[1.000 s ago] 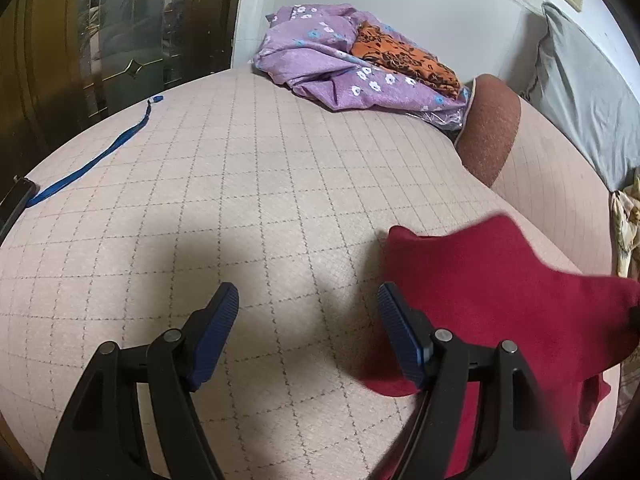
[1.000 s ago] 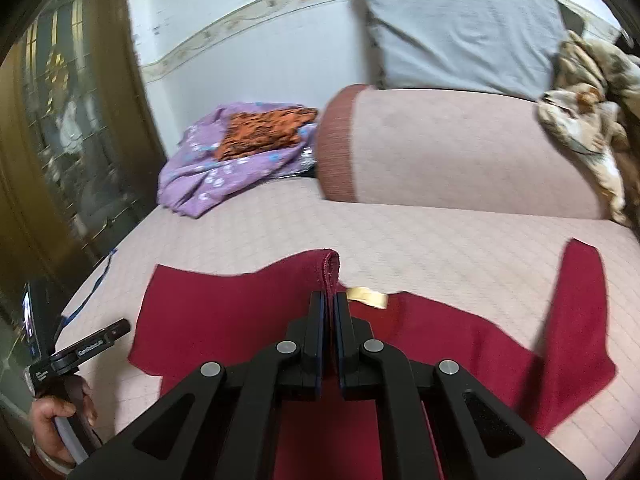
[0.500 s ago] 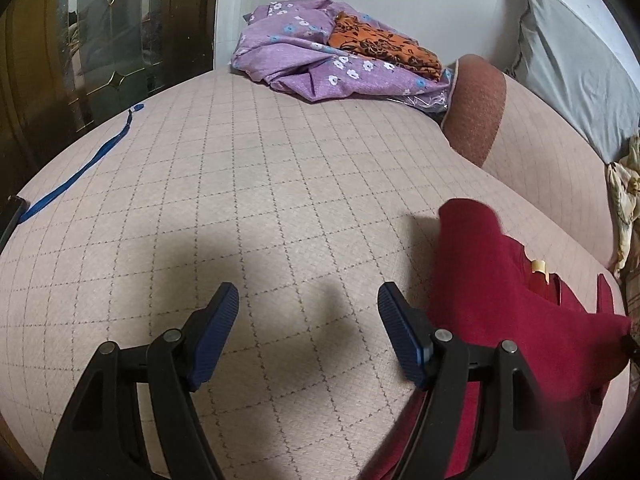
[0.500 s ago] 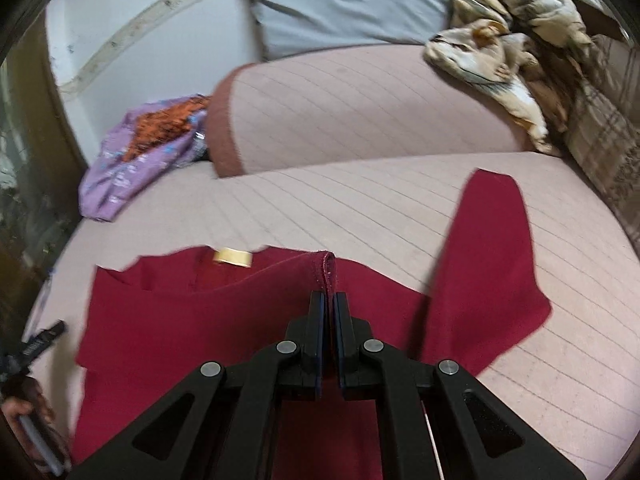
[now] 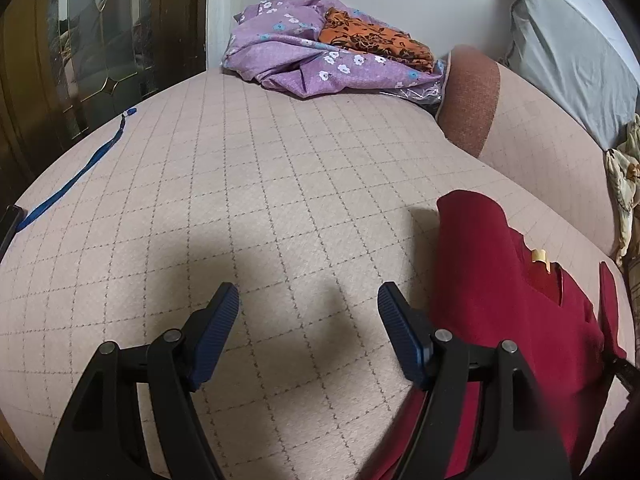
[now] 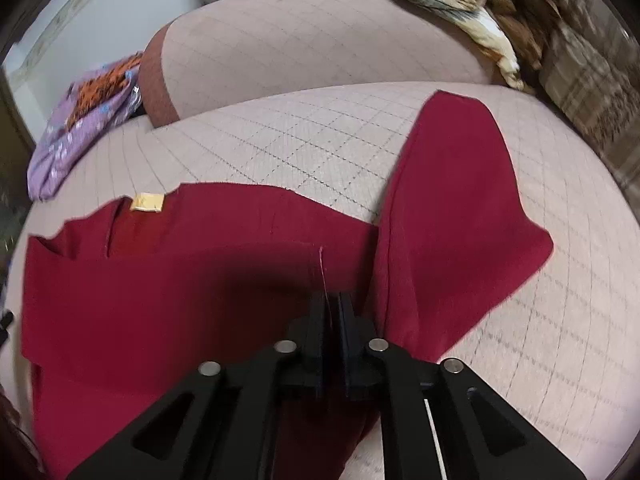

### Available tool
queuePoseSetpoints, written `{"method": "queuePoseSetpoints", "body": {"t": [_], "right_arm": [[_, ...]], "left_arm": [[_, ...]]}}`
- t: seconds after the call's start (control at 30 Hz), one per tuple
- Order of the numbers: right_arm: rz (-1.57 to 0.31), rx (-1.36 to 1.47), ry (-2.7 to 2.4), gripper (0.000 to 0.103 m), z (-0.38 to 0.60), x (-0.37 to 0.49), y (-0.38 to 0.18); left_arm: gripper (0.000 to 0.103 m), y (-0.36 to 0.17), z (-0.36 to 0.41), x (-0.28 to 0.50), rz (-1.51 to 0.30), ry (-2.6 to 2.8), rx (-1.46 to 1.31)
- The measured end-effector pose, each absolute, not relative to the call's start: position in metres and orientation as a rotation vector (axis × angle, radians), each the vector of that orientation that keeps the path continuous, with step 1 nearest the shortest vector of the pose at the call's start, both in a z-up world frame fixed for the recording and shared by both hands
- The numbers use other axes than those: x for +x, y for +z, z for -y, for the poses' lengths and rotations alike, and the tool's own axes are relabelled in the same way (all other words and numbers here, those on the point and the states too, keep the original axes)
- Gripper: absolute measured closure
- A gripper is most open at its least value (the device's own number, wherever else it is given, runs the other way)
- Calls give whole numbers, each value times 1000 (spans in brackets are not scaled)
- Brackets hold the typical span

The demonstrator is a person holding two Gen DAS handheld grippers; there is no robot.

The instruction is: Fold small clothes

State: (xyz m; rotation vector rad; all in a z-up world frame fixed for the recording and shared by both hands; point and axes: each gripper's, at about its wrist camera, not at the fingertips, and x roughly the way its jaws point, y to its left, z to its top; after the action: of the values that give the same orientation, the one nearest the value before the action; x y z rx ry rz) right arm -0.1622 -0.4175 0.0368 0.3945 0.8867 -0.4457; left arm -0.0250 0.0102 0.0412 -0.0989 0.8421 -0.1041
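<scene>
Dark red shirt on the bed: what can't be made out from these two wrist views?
- Dark red shirt: lower hem, right wrist view, hidden behind the right gripper, whose jaws are opening.
- Its far sleeve, left wrist view: cut off by the frame edge.
- Yellow neck label: print too blurred to read.

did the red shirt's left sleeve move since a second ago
Yes. In the left wrist view the red shirt had a sleeve spread leftward past the left gripper; now it is folded back rightward over the body, baring more checked sheet.
</scene>
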Motion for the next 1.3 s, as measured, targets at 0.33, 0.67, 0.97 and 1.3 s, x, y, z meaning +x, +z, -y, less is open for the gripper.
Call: {"method": "queuePoseSetpoints", "body": {"t": [0.33,0.67,0.97,1.3], "right_arm": [[-826,377,206,39,292,-76,89],[-988,62,351,36,189,36,55],[-952,99,457,95,163,51,40],[-935,210,411,75,166,60,33]], "left_arm": [[31,40,-16,-23,-861,-84,-76],[31,34,-36,-9,-899,-46,-144],[31,37,-44,-6,-878,-36,-172],[31,40,-38,-9,-858,-96,-179]]}}
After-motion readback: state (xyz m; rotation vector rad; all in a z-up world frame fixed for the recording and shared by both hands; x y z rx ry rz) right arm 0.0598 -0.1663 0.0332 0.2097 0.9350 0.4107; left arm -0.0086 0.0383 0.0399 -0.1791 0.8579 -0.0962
